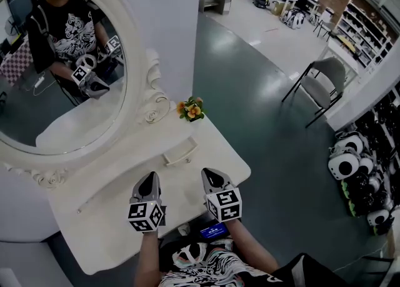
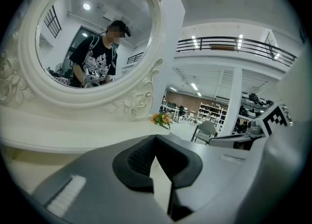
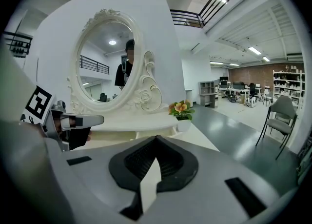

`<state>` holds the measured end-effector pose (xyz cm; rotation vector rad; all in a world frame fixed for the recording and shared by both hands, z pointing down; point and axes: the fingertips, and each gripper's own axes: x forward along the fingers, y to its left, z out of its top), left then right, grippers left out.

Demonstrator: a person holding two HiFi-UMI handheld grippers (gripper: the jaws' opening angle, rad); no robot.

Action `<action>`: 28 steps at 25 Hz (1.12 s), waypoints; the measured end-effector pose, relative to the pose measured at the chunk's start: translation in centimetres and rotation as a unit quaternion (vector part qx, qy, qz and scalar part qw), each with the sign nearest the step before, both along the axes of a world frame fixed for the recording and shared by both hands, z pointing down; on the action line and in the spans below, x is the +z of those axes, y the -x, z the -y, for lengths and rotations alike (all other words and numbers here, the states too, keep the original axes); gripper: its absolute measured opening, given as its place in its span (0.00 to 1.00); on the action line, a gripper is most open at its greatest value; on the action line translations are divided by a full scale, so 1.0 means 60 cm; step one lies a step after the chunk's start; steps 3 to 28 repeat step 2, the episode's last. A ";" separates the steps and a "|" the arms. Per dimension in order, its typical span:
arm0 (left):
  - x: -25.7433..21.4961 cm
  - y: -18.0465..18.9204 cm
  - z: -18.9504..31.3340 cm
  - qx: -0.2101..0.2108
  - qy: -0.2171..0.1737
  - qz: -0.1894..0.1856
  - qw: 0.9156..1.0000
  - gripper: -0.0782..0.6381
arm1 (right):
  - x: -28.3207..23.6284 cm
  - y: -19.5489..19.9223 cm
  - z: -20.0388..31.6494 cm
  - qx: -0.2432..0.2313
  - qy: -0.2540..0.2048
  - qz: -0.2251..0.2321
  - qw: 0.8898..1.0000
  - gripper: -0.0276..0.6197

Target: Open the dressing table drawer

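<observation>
Your left gripper and right gripper are both clenched and empty. The drawer handle lies ahead between them, its long axis along the dressing table front. The right looks marginally nearer.

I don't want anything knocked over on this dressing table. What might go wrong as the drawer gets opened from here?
1. The left gripper and right gripper are both shut and empty. Unless one opens first, it may only bump the drawer handle instead of gripping it.
2. The flower pot stands just above the handle. A high reach or a jerky pull could tip it.
</observation>
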<state>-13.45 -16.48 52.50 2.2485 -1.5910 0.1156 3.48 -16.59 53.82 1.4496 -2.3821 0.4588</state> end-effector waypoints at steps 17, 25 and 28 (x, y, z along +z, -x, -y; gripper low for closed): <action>0.003 -0.002 0.004 0.002 0.001 0.002 1.000 0.11 | 0.002 -0.002 0.003 0.000 0.001 -0.001 1.000 0.04; 0.003 -0.002 0.004 0.002 0.001 0.002 1.000 0.11 | 0.002 -0.002 0.003 0.000 0.001 -0.001 1.000 0.04; 0.003 -0.002 0.004 0.002 0.001 0.002 1.000 0.11 | 0.002 -0.002 0.003 0.000 0.001 -0.001 1.000 0.04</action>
